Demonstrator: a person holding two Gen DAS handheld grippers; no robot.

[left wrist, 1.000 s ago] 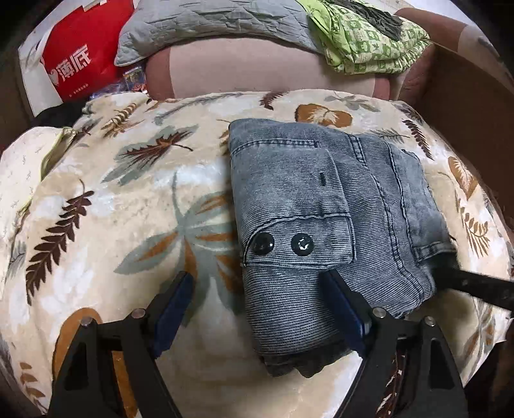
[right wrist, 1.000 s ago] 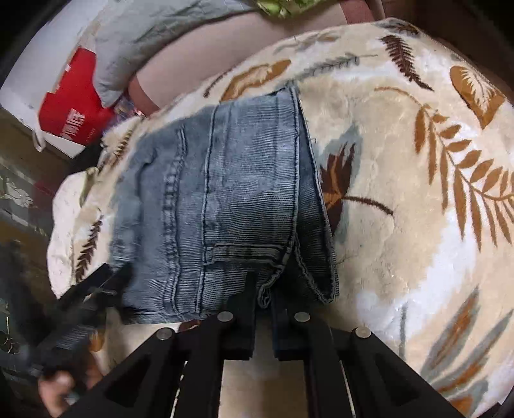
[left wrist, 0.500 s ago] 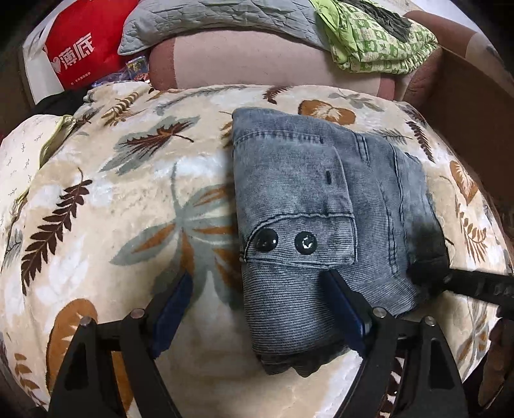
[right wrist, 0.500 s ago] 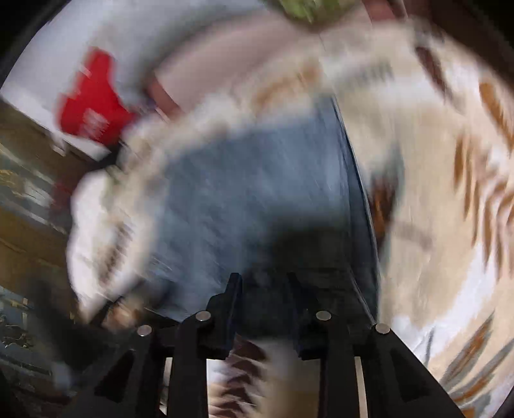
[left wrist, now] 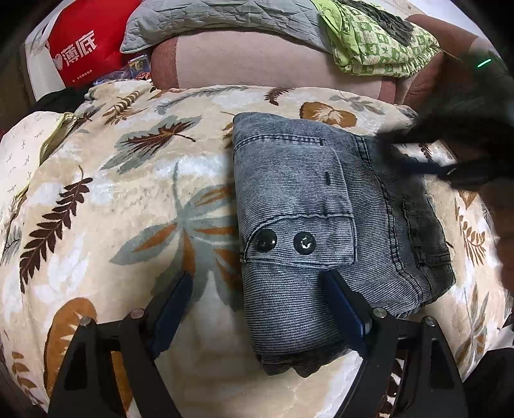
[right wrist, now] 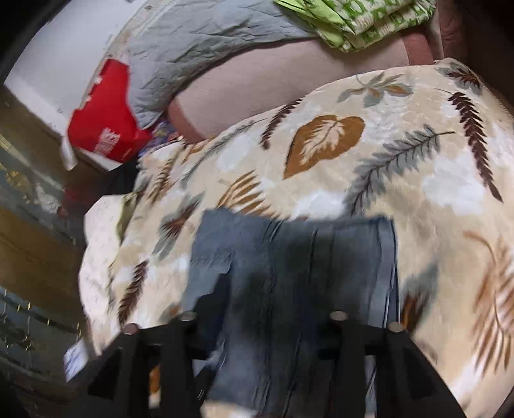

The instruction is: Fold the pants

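Where pants (left wrist: 308, 225) lie, leaf-print blanket (left wrist: 128, 193)

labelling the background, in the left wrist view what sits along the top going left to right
red bag → grey quilted pillow → green patterned cloth

The folded grey-blue corduroy pants (left wrist: 321, 225) lie on a cream blanket with brown and grey leaves (left wrist: 128, 209). The left gripper (left wrist: 257, 289) is wide open, one blue finger (left wrist: 340, 299) over the pants and the other over the blanket. A red bag with white letters (left wrist: 83, 48) sits far behind.
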